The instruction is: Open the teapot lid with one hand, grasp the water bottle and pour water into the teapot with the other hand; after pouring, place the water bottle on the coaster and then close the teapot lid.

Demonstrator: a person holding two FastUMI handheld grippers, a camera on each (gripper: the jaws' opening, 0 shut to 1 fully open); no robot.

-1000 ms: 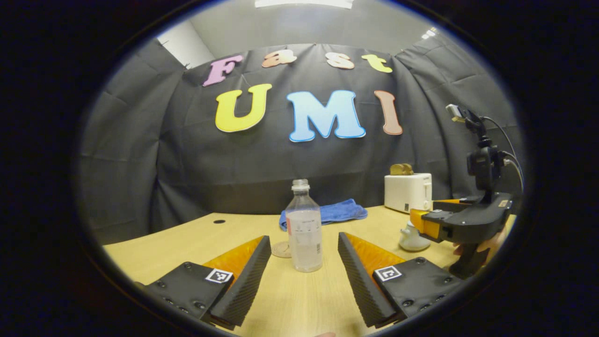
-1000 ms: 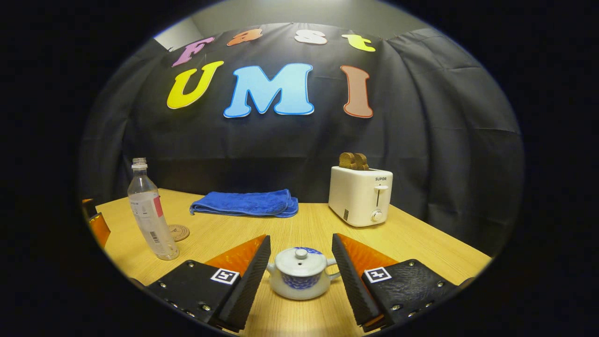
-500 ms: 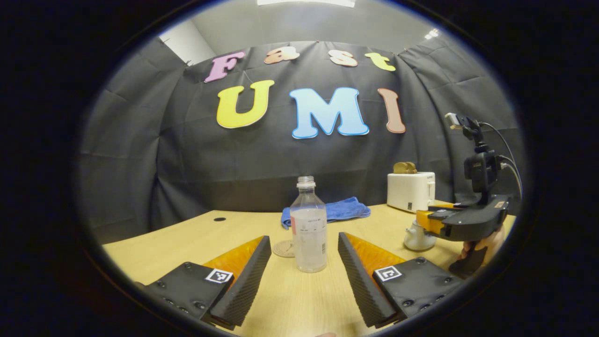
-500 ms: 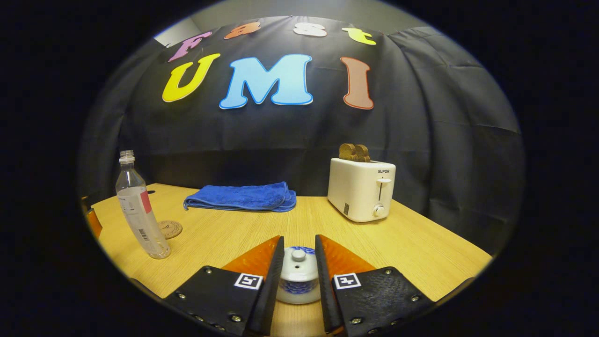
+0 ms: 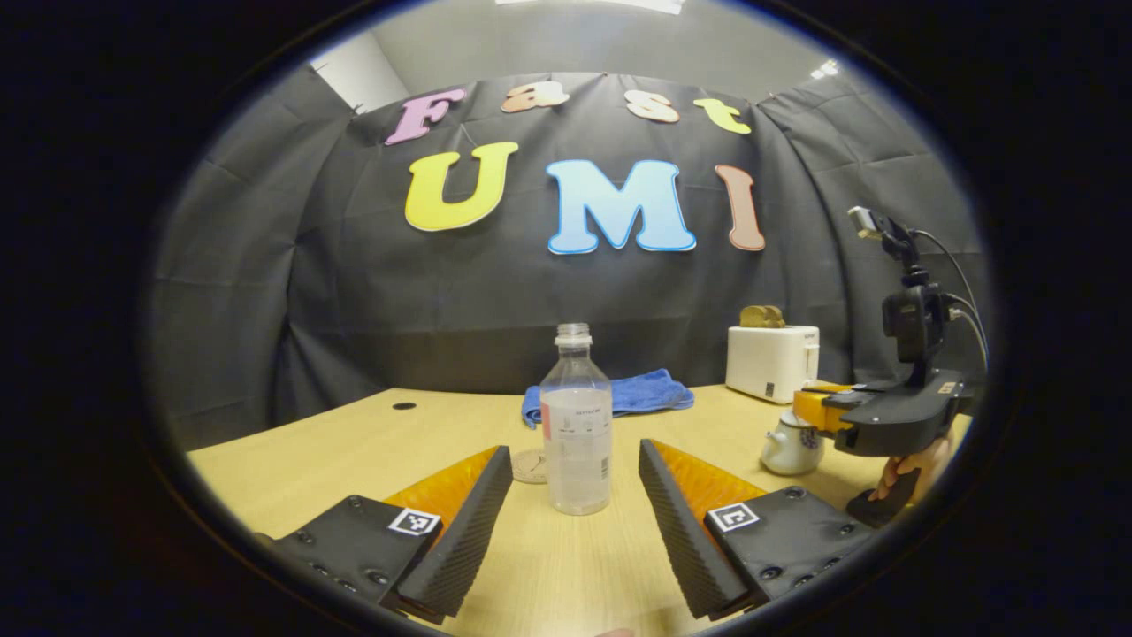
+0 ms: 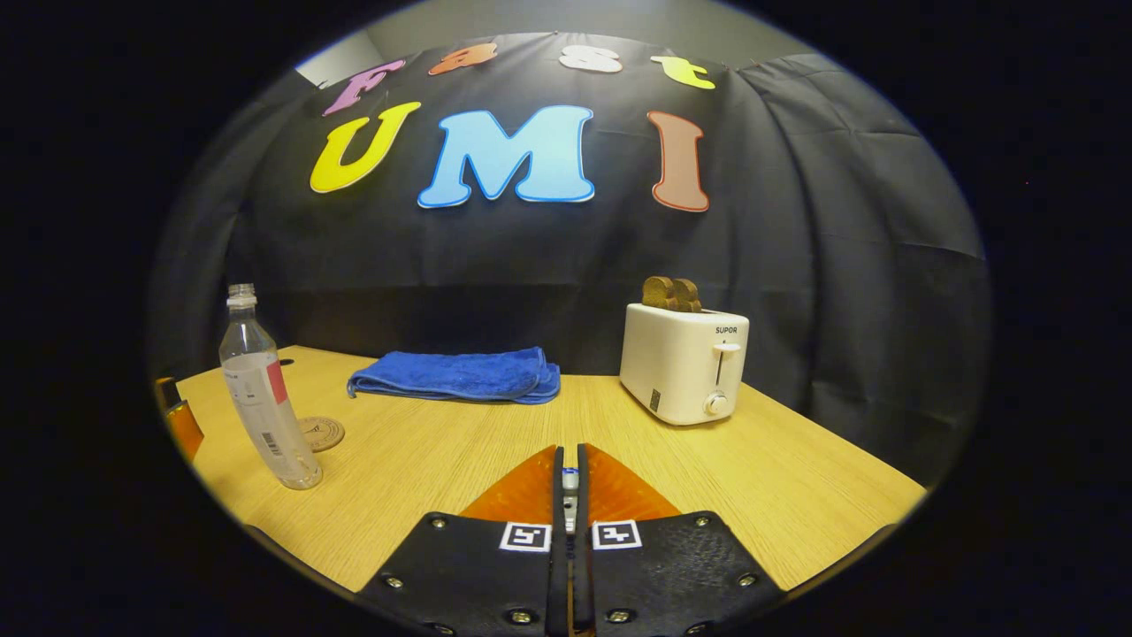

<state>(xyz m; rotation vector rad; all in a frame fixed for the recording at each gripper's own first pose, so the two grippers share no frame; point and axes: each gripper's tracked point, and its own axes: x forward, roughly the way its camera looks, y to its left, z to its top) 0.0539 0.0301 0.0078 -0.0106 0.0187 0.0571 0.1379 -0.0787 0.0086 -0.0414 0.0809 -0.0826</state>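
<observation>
bottle: your water bottle (image 5: 576,425) stands upright on the table (image 5: 336,451), capless, dead ahead of your left gripper (image 5: 575,509), long axis vertical.
left gripper: released, fingers spread wide to either side of the bottle and not touching it; the gap looks ample, so a straight push forward should bracket the body.
right gripper: your right gripper (image 6: 567,482) is clenched on a small knob that peeks between the fingers, which i judge to be the lid knob (image 6: 569,481).
teapot: the teapot (image 5: 790,445) sits well right of the bottle, under the right gripper's nose.
coaster: the coaster (image 5: 531,465) lies just behind the bottle's left side.
nearer hand: left for the bottle.
</observation>
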